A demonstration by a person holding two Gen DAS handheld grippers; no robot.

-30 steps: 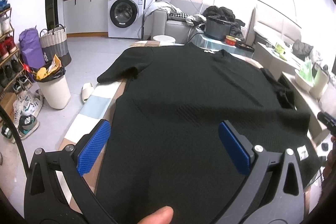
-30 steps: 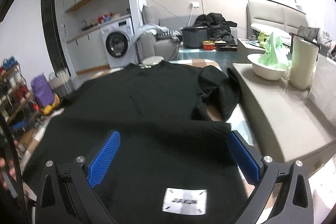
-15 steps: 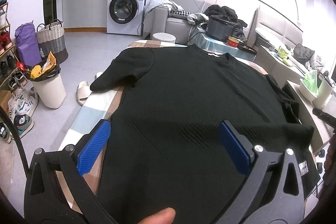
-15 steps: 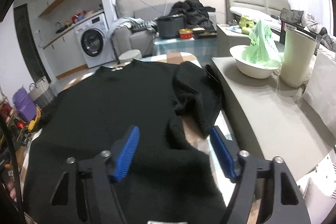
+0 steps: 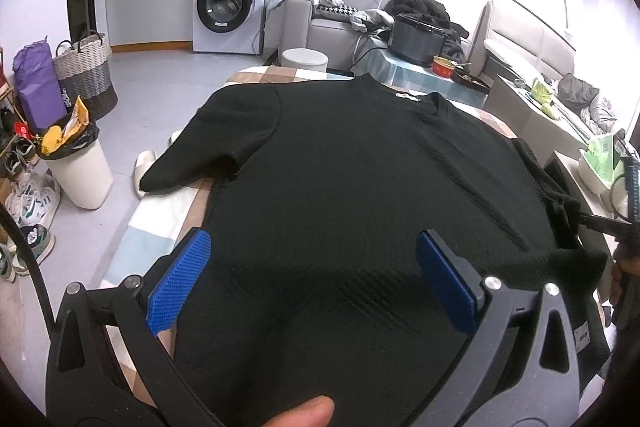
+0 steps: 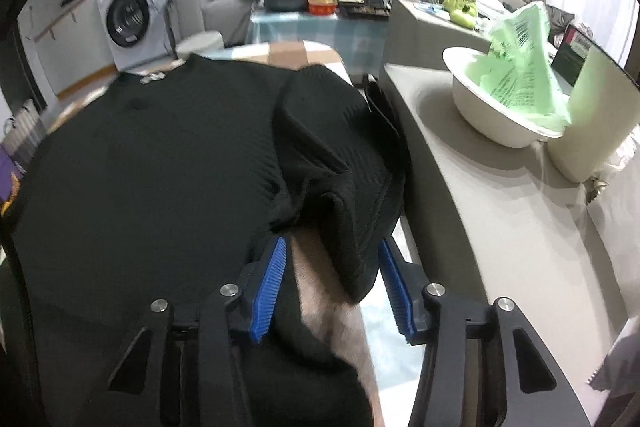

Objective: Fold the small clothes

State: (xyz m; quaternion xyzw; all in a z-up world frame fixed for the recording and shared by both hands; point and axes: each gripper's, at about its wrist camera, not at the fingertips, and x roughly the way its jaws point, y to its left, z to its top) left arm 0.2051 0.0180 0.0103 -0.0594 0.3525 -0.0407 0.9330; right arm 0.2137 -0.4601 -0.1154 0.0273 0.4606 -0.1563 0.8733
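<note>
A black short-sleeved T-shirt [image 5: 360, 179] lies flat on a checked table, collar at the far end. Its left sleeve [image 5: 208, 155] is spread out over the table's left edge. Its right sleeve [image 6: 344, 171] is bunched in a crumpled heap. My left gripper [image 5: 316, 267] is open and empty, hovering over the shirt's lower body. My right gripper [image 6: 332, 259] is partly open, with its blue pads [image 6: 272, 279] on either side of the near end of the crumpled right sleeve; I cannot tell whether they touch it.
A grey counter [image 6: 500, 211] runs along the table's right side with a white bowl [image 6: 492, 107] holding a green bag. On the floor to the left stand a white bin [image 5: 80, 167], shoes and baskets. A washing machine [image 5: 228, 3] and a sofa are behind.
My right gripper has moved forward and right from the hem to the crumpled right sleeve, and its jaws have narrowed. My left gripper has shifted slightly forward over the shirt and stays open.
</note>
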